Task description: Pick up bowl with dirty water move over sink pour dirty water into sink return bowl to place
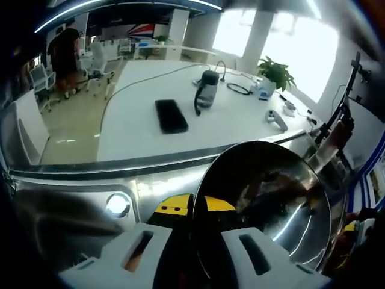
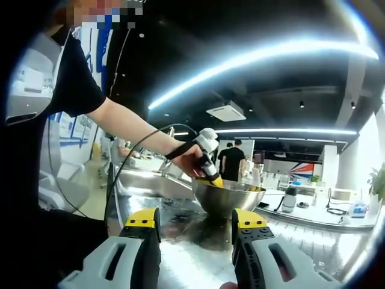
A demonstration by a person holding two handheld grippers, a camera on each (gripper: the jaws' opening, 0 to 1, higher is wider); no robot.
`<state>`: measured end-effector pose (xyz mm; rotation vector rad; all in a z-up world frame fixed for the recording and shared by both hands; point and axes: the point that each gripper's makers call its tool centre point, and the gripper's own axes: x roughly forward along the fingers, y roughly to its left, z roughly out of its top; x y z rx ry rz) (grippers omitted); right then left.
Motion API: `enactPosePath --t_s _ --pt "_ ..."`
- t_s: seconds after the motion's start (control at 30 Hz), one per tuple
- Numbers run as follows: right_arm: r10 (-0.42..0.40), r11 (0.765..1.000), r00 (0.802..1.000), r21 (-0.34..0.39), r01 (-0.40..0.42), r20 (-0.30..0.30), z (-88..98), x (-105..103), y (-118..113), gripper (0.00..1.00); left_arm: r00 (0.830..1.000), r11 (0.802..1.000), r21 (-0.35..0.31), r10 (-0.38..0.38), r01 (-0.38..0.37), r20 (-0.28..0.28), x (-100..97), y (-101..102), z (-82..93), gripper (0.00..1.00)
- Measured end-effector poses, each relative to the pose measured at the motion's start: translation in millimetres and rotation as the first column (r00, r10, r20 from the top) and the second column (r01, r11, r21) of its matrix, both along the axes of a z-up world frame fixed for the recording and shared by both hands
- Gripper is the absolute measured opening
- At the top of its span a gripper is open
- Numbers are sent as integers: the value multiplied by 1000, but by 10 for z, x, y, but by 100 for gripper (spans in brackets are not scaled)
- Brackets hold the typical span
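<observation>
Bowl [image 1: 264, 208] rim in left gripper [image 1: 192, 232]

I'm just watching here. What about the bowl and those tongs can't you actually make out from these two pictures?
- Water in the bowl: left gripper view shows only glare and reflections inside; right gripper view sees the bowl from the side, its wall hiding the contents.
- Left tongs: the bowl's rim covers the tips.
- Sink: blurred and dark in left gripper view, its bottom unseen.
- Right tongs: open, holding nothing.
</observation>
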<state>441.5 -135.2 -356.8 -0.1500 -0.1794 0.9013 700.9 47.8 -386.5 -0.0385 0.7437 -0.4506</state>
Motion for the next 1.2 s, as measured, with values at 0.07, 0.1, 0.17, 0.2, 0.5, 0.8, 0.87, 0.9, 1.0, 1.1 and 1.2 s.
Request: enactPosePath --t_s 0.07,0.1,0.17,0.2,0.5,0.8,0.87,0.9,1.0,1.1,1.2 --pt "-1 1000 1000 -1 1 1 0 3 -2 41 1000 1000 -2 3 -3 9 2 8 20 5" --pt "-1 1000 1000 -1 1 1 0 3 -2 41 1000 1000 -10 4 -4 13 -1 7 39 5" --pt "-2 1000 1000 0 2 1 0 4 -3 41 1000 1000 -16 8 -8 24 3 8 62 5" --pt "-1 1000 1000 1 1 0 1 5 -4 41 999 1000 -17 7 -6 32 8 8 69 5" --pt "-5 1000 1000 -2 5 1 -3 11 -11 41 997 999 -46 13 -9 81 -3 56 134 10" --pt "-7 1000 1000 1 7 -4 -5 13 -13 41 991 995 -94 30 -17 133 -3 85 268 10" --pt "-8 1000 1000 0 8 -5 -8 16 -12 41 986 999 -50 0 9 165 -4 78 284 11" --pt "-9 1000 1000 -2 9 -5 -11 17 -12 41 985 999 -51 -4 13 175 -3 68 302 11" --pt "-11 1000 1000 -4 11 -6 -14 19 -12 41 981 997 -70 -5 19 191 -13 47 371 12" --pt "-13 1000 1000 -3 13 -7 -14 22 -16 41 977 997 -70 -21 37 212 -54 9 412 15" --pt "-12 1000 1000 -7 12 -10 -21 25 -13 41 971 997 -68 -31 48 235 -78 -1 462 16"
